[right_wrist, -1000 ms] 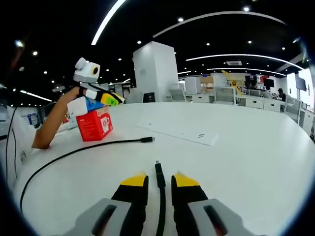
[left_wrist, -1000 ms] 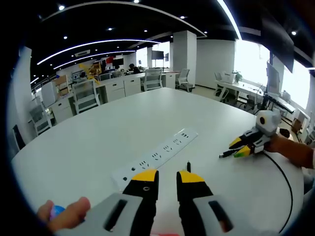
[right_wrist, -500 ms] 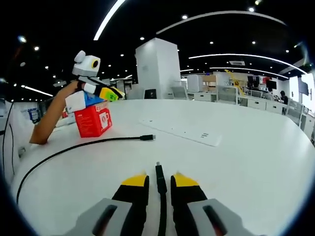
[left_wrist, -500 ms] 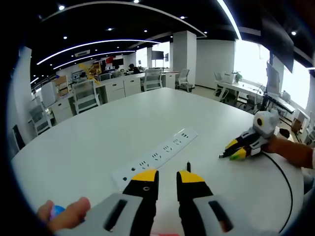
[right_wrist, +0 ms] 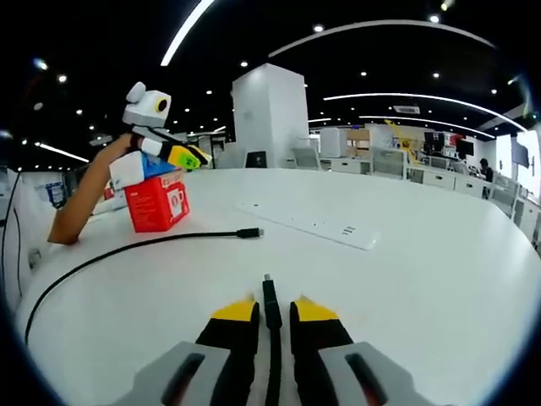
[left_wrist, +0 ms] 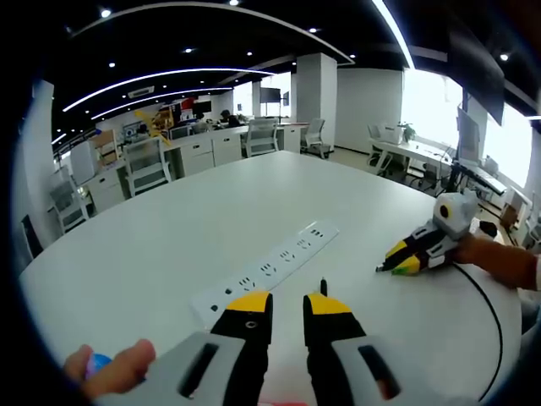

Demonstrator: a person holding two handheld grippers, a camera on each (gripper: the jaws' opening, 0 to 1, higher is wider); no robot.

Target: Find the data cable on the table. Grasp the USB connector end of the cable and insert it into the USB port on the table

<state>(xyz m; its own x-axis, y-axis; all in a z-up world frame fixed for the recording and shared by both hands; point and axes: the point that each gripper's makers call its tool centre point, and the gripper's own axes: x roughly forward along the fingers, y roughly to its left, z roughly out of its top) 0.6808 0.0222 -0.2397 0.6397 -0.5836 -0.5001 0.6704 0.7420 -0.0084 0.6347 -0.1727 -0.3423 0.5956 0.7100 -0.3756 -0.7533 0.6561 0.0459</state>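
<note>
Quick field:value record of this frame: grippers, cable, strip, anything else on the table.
surface: round white table
right hand-held gripper: shut on thin black data cable, connector tip pointing towards strip
cable's other end: black plug lying loose on table
target: long white power strip, flat, nothing plugged in
left hand-held gripper: raised over the table near the strip, nothing visible between the jaws
other: red cardboard box below left gripper
</note>
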